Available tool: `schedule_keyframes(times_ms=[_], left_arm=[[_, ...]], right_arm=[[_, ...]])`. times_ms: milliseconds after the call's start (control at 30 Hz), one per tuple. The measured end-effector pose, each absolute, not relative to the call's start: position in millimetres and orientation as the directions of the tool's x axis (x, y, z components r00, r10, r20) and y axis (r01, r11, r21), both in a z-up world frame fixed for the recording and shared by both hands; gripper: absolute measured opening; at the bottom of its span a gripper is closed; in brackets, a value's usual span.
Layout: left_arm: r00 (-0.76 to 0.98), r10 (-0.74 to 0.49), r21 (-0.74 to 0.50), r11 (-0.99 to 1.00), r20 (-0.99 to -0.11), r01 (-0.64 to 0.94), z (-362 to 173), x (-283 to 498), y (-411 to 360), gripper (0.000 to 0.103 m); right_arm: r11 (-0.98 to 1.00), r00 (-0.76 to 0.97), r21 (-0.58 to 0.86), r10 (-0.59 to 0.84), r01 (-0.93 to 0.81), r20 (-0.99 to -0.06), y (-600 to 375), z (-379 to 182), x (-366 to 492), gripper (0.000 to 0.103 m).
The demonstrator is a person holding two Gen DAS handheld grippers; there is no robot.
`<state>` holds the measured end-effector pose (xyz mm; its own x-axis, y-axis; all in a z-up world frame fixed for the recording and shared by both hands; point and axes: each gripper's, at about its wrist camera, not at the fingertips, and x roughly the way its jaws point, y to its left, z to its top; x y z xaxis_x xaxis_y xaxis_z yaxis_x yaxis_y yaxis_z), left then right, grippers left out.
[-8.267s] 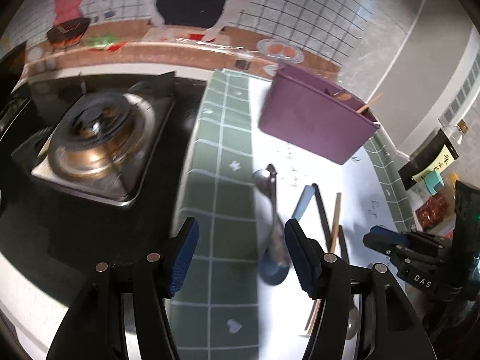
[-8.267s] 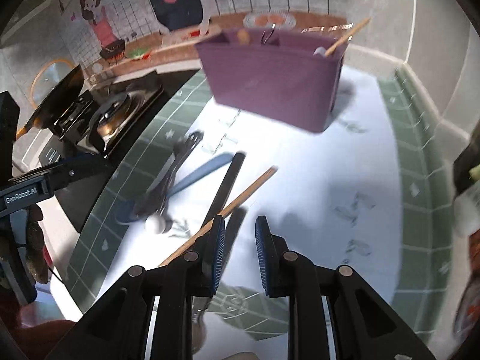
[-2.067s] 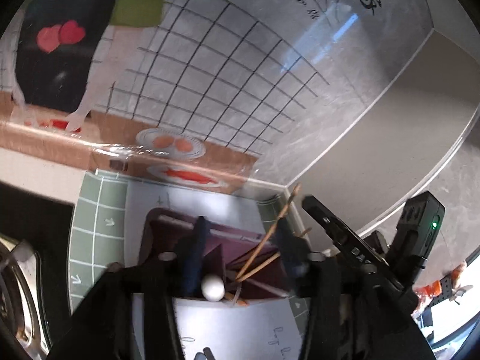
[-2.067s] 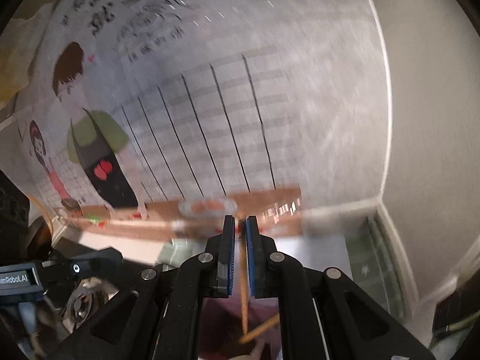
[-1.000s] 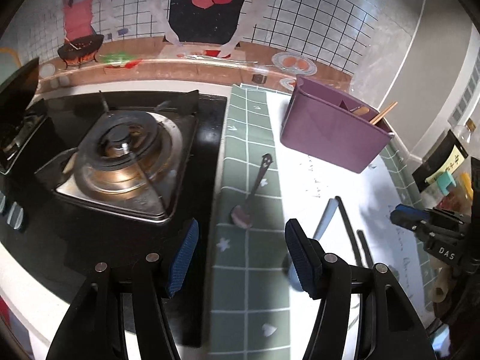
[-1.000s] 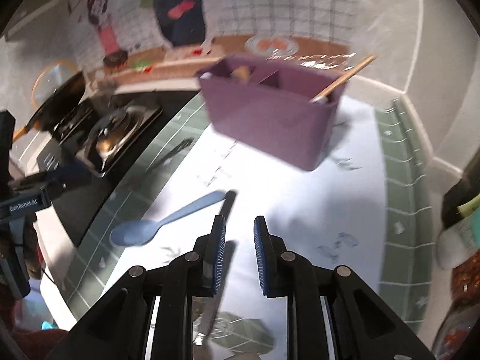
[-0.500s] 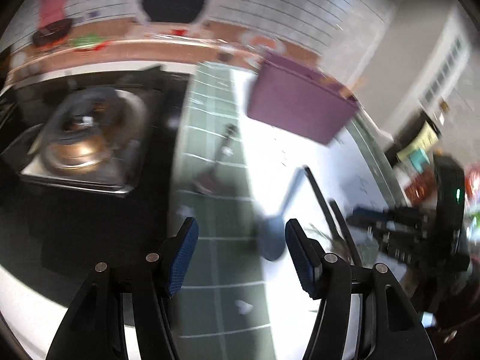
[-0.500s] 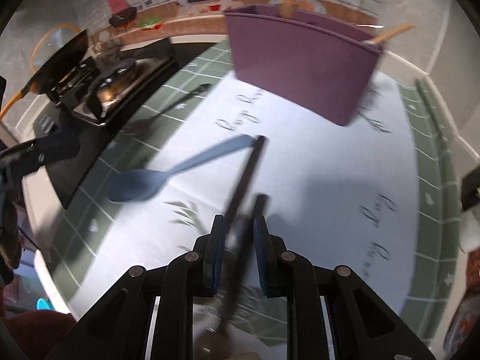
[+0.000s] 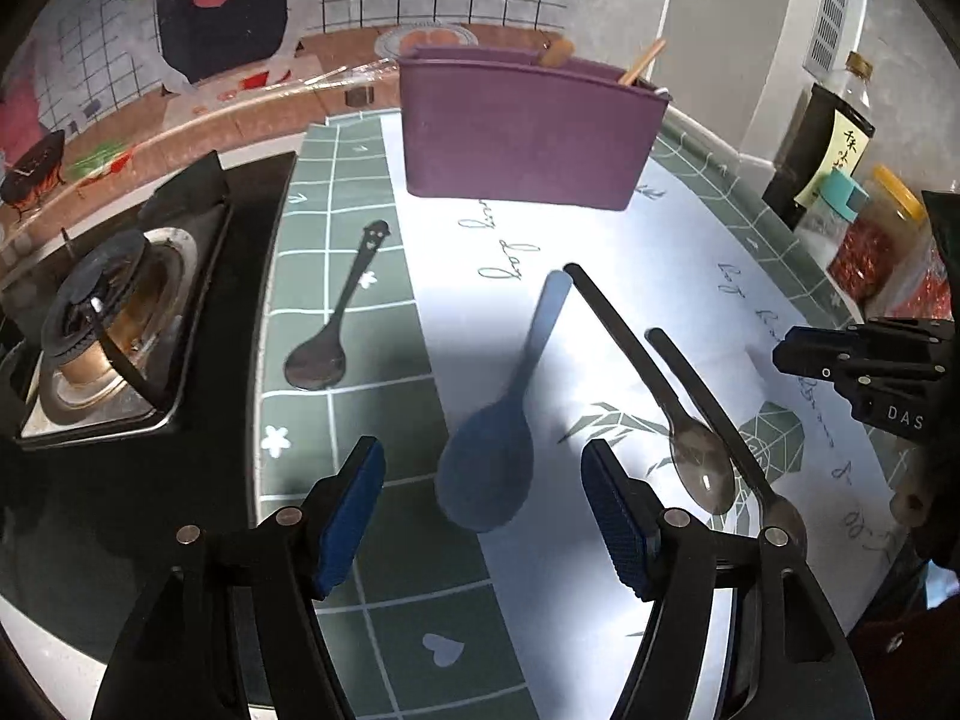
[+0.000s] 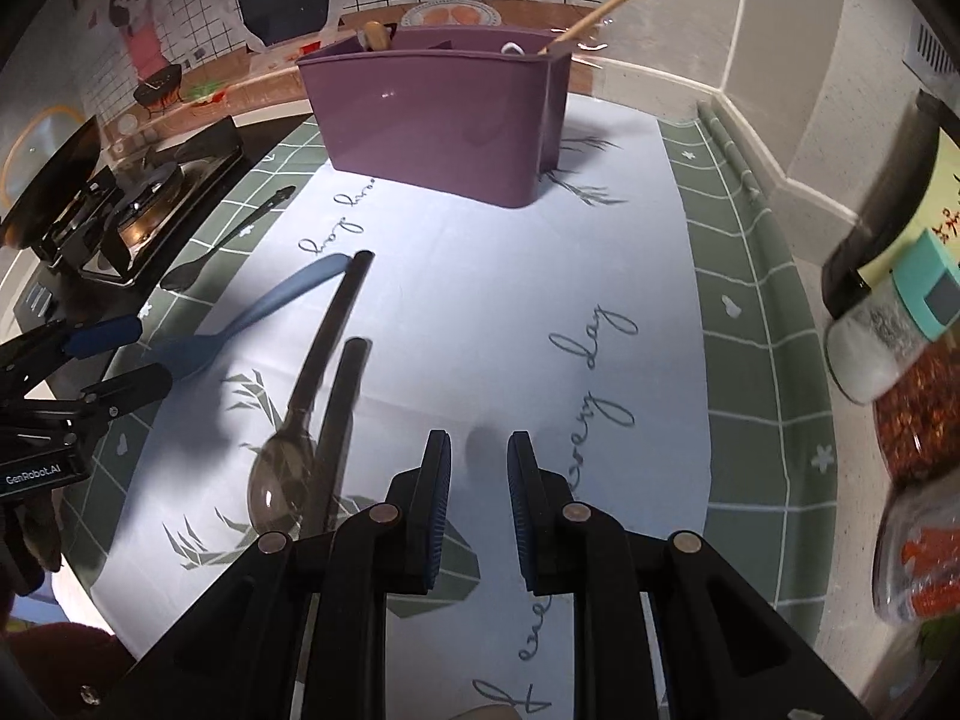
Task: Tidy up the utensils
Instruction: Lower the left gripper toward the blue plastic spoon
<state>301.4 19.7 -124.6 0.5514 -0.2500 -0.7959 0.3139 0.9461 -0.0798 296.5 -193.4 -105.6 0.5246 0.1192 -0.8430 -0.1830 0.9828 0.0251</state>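
A purple utensil holder stands at the back of the mat with wooden handles poking out of it. My left gripper hovers over the bowl of a blue spoon; its jaws are opening and the pads touch nothing. A dark metal spoon lies to its left on the green border. Two black-handled metal spoons lie to its right. My right gripper is over bare mat right of those spoons, jaws a narrow gap apart with nothing between. The holder is beyond it.
A gas stove sits left of the mat. A dark sauce bottle and spice jars crowd the right edge against the wall. A white patterned mat with a green grid border covers the counter.
Both grippers came down from above the holder to low over the mat. The left one swung right from the dark spoon to the blue spoon, its jaws a little wider.
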Motion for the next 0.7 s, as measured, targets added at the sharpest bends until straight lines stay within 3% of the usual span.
schedule_keyframes(times_ms=[433,567,700], left_arm=[[0.563,-0.179,0.006,0.95,-0.807,0.311,-136,307,11,0.057],[0.553,-0.16,0.013,0.955,-0.818,0.296,-140,309,10,0.038],[0.562,-0.188,-0.03,0.96,-0.806,0.279,-134,306,14,0.028]], right_arm=[[0.983,0.53,0.025,0.12,-0.183,-0.839,-194,-105,291,0.018],[0.984,0.529,0.024,0.117,-0.179,-0.841,-194,-105,290,0.018],[0.982,0.527,0.034,0.129,-0.187,-0.84,-193,-105,290,0.018]])
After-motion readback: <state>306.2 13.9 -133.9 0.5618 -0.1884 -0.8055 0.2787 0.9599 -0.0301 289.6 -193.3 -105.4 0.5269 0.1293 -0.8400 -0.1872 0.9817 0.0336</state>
